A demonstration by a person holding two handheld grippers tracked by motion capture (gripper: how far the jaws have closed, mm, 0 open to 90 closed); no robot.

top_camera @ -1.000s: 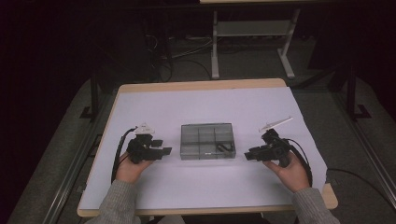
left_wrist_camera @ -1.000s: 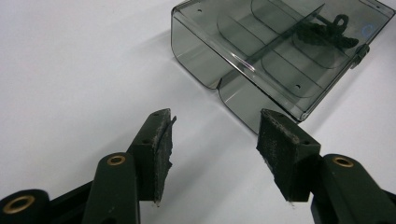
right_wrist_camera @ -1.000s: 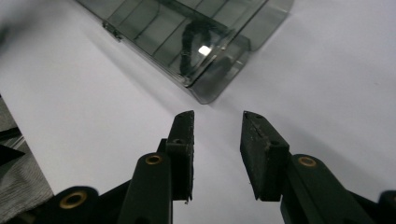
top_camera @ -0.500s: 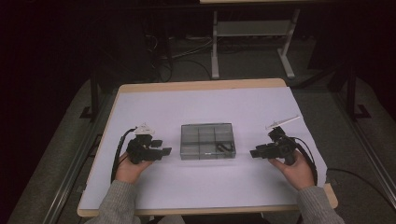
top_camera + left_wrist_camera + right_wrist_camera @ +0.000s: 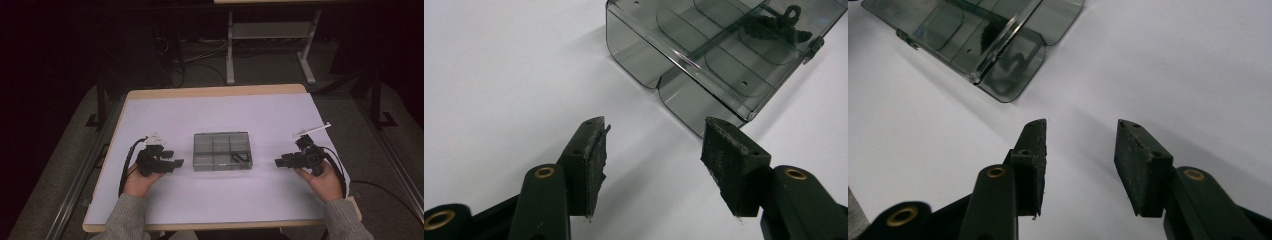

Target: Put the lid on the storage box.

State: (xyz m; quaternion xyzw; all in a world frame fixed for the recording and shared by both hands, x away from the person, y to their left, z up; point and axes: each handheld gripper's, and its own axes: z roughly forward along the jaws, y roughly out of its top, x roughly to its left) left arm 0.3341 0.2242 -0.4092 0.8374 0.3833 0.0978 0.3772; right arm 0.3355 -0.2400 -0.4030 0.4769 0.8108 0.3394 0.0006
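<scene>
The white bench [image 5: 215, 200] carries one thing that matters: the smoky clear compartment box [image 5: 222, 150], lid shut, lying flat midway between my two hands. Everything I do is measured from that box.

My left gripper [image 5: 176, 163] sits just off the box's left end, fingers [image 5: 591, 155] spread with nothing between them, one corner of the box close ahead of the pad. My right gripper [image 5: 278, 162] stands a bit farther off the box's right end, its fingers [image 5: 1140, 165] also apart and empty, having just been opening wider.

As I judge it, the step is to close in on the box from both ends. To do it well, I should keep both sets of fingers low and level with the box's side walls and approach evenly, so it does not skate across the smooth bench.

A small dark piece [image 5: 241, 158] lies in the box's near right compartment; the little latch [image 5: 814, 47] is on the long side there.
</scene>
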